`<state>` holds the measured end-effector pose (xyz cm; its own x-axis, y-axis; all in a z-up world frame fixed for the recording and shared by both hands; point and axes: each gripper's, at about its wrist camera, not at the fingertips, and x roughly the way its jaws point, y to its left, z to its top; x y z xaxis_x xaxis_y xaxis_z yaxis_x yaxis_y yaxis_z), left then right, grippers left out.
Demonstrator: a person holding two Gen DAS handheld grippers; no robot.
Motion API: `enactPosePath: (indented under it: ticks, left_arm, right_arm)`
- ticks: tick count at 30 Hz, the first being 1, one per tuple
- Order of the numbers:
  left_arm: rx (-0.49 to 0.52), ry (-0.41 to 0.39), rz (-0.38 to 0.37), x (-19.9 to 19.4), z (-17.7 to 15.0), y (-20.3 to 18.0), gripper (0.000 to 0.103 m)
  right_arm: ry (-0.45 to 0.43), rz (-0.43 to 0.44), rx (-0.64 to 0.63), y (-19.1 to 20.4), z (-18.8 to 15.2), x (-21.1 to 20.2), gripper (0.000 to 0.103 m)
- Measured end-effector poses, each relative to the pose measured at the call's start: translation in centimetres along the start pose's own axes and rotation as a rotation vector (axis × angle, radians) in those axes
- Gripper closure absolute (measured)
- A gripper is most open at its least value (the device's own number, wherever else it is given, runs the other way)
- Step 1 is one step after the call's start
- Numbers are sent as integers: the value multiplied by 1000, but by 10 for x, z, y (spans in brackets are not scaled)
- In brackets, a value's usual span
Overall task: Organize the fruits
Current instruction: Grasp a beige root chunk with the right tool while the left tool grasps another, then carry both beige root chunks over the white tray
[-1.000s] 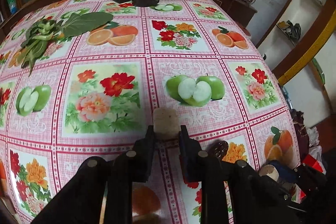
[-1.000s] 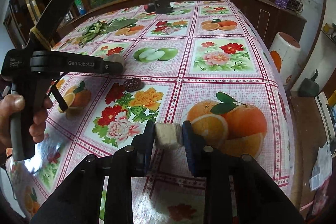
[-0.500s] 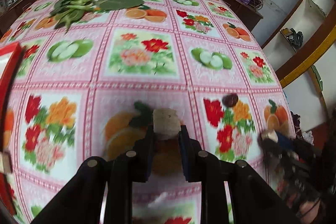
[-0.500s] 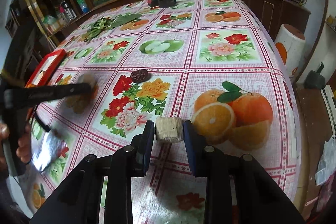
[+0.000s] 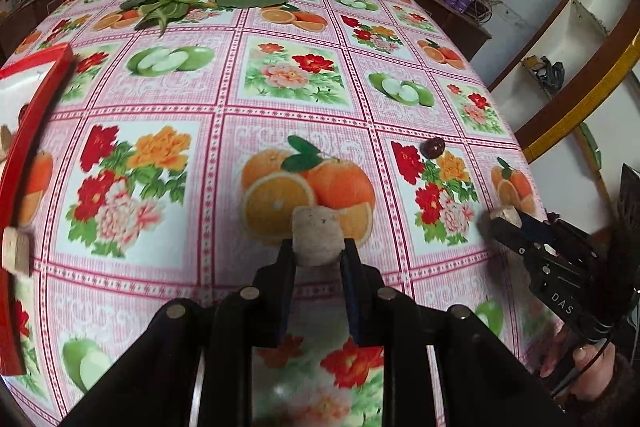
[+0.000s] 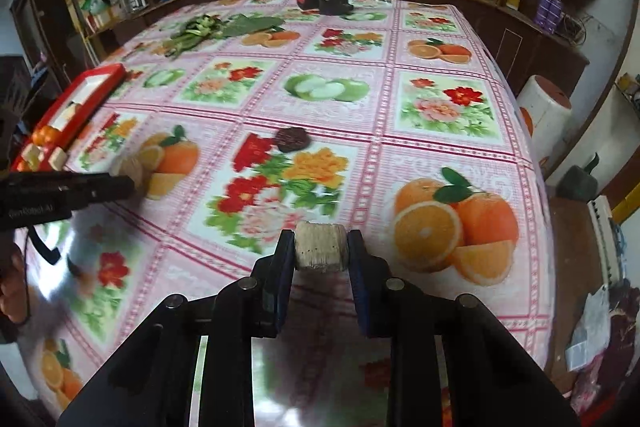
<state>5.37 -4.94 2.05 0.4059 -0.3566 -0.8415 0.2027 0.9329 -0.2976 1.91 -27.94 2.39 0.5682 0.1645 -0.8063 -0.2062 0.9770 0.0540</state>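
From the left wrist view, the left gripper (image 5: 318,253) is closed on a pale chunk (image 5: 317,237), held just above an orange printed on the flowered cloth of the counter (image 5: 288,99). A red tray (image 5: 28,131) lies along the left edge, with a pale cube (image 5: 15,251) by its rim. A dark round fruit (image 5: 434,147) rests on the cloth to the right, well apart from the tray. At the far right the right gripper (image 5: 505,218) pinches a second pale piece (image 5: 505,214). Leafy greens (image 5: 176,1) lie at the far end.

From the right wrist view, the right gripper (image 6: 321,247) is clamped on its pale block (image 6: 321,246) over the cloth. The dark fruit (image 6: 293,139) sits ahead. The left gripper (image 6: 128,173), blurred, carries its chunk at the left, near the tray (image 6: 80,99), which holds an orange (image 6: 46,135) and pale cubes (image 6: 44,155).
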Motion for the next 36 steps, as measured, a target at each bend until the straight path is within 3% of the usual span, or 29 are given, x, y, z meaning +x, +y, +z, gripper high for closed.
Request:
enactPosePath:
  ticks: [16,30,36]
  left_arm:
    - [-12,-53,-34,-52,-28,43,78]
    - [-119,-134,16,-100,-35,123,78]
    - [-152,-153,45,-114,-40,152,78]
  right_arm:
    - [-40,143,12,87,10,-21,78]
    - [-39,227,-97,184,41,-1,78]
    - [-6,207,-104,196,41,16,78]
